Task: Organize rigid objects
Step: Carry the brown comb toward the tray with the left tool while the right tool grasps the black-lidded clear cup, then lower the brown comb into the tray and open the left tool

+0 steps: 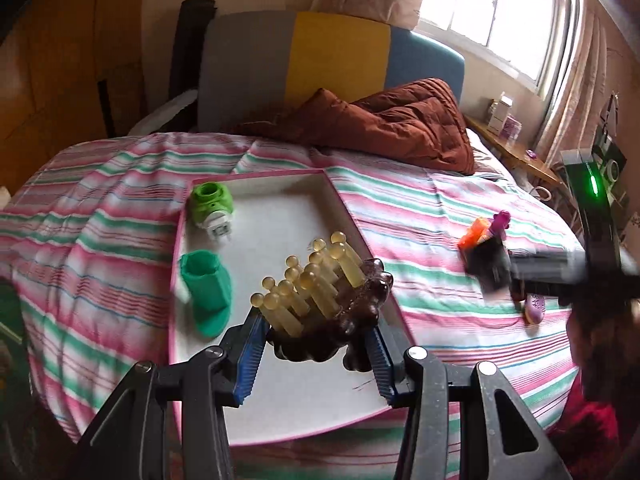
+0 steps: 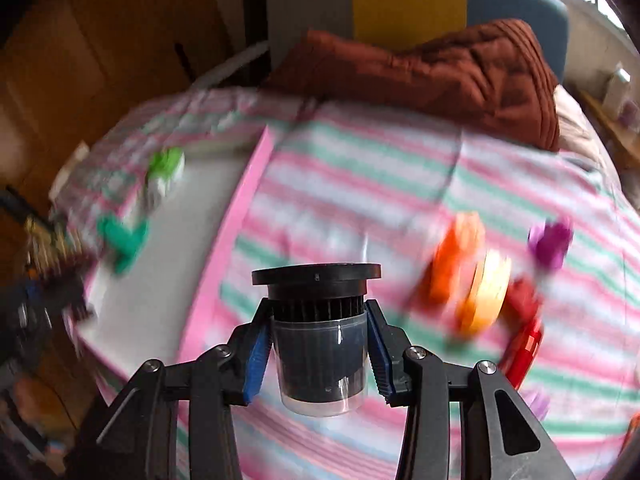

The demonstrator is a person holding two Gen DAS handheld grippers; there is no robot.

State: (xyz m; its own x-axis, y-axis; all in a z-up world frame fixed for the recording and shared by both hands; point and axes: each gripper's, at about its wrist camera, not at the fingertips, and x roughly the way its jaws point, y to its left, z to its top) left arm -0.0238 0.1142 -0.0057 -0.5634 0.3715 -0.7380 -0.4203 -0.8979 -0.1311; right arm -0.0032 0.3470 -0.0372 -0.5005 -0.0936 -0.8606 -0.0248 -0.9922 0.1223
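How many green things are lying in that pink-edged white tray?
2: a bright green round plastic piece in the pink-edged white tray's far left corner, and a darker green cup-shaped piece nearer along the left side. The held brush may hide others.

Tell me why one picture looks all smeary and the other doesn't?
Right wrist view: the striped bedspread and toys are streaked by motion blur, only the held black cylinder sharp. Left wrist view: mostly crisp, with a glaring window and fisheye-curved edges.

Motion blur smears the orange toys point(image 2: 460, 268) and tray point(image 2: 240, 216); their details are unreadable.
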